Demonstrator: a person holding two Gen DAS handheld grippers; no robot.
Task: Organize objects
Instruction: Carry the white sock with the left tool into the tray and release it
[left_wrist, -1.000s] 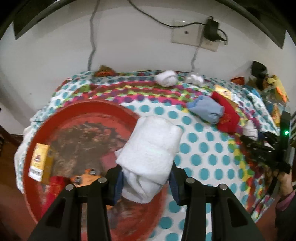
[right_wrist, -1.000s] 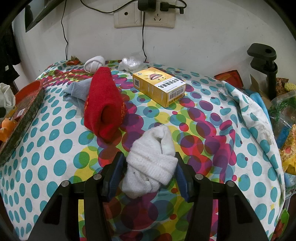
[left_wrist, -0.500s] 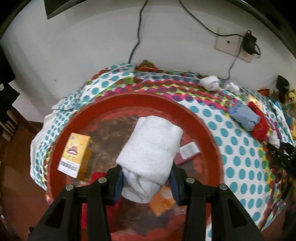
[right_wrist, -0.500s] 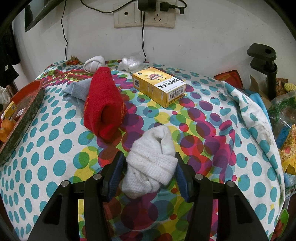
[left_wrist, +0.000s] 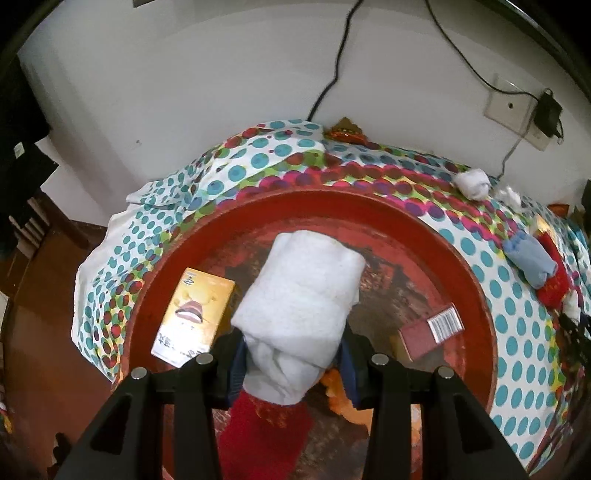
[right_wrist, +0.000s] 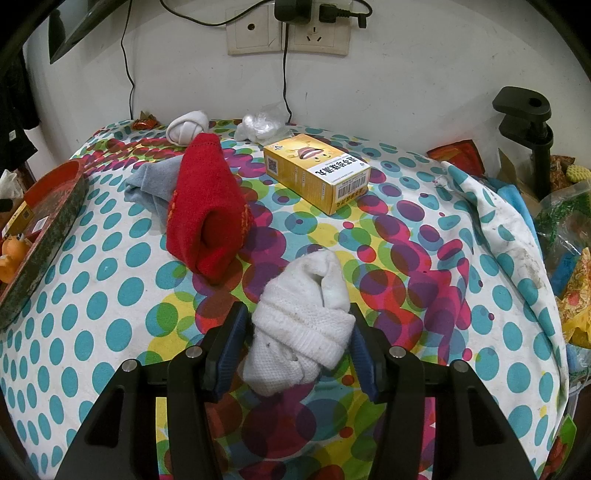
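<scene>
My left gripper (left_wrist: 291, 354) is shut on a rolled white sock bundle (left_wrist: 303, 295) and holds it above the round red tray (left_wrist: 476, 295). In the tray lie a yellow box (left_wrist: 192, 317), a dark red box (left_wrist: 430, 334), a red sock (left_wrist: 262, 435) and an orange toy (left_wrist: 340, 398). My right gripper (right_wrist: 297, 345) is shut on another white sock bundle (right_wrist: 303, 325) resting on the dotted tablecloth (right_wrist: 110, 314). Beyond it lie a red sock (right_wrist: 207, 210), a grey-blue sock (right_wrist: 147, 182), a yellow box (right_wrist: 317, 171) and a small white sock ball (right_wrist: 186, 125).
The tray's edge (right_wrist: 48, 218) shows at the left of the right wrist view. A wall with sockets (right_wrist: 288, 33) and cables stands behind the table. A black clamp (right_wrist: 528, 129) and snack bags (right_wrist: 569, 221) crowd the right side. The table's left edge (left_wrist: 96, 280) drops to a wooden floor.
My left gripper has carried its white sock bundle leftward, from the tray's right rim to over the tray's middle. The right gripper and its bundle have not moved.
</scene>
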